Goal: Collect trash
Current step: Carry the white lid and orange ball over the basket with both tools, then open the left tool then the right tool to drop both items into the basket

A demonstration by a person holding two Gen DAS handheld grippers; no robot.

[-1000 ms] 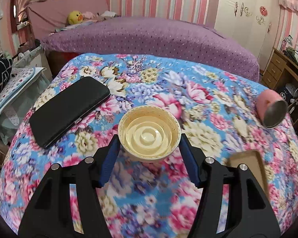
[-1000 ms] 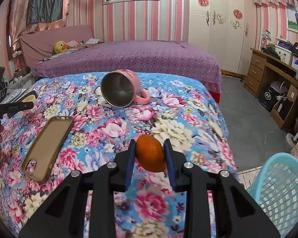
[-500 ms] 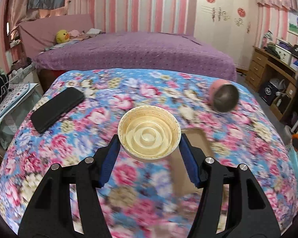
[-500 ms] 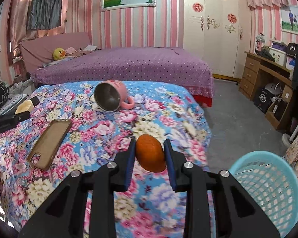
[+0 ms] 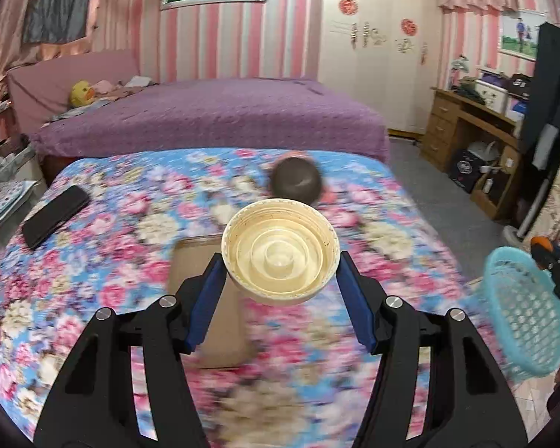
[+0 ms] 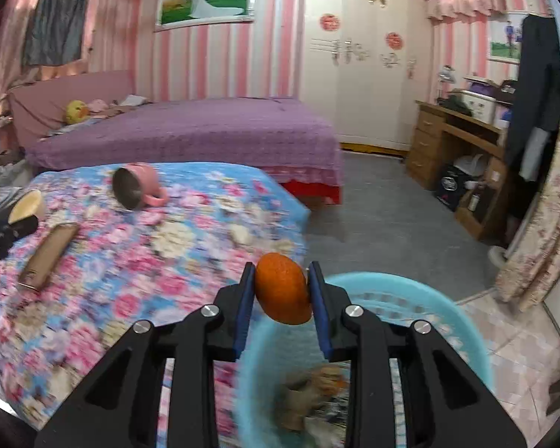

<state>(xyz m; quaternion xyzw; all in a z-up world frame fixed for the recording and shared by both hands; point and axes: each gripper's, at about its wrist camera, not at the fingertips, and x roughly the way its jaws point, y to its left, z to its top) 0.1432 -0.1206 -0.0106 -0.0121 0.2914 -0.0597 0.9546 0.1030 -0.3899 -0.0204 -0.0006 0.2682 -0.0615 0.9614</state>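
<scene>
The right gripper [image 6: 282,291] pointed forward and downward, its blue pads clamped on both sides of an orange peel [image 6: 283,288], a dimpled orange dome at frame centre above the light-blue basket [image 6: 466,326]. The left gripper [image 5: 280,261] squeezed a cream ridged lid [image 5: 280,252] centrally over the floral bedspread [image 5: 93,261].

Orange peel [image 6: 283,291], cream lid [image 5: 280,257] — turquoise basket [image 6: 463,321], floral cloth [image 5: 93,261].
</scene>
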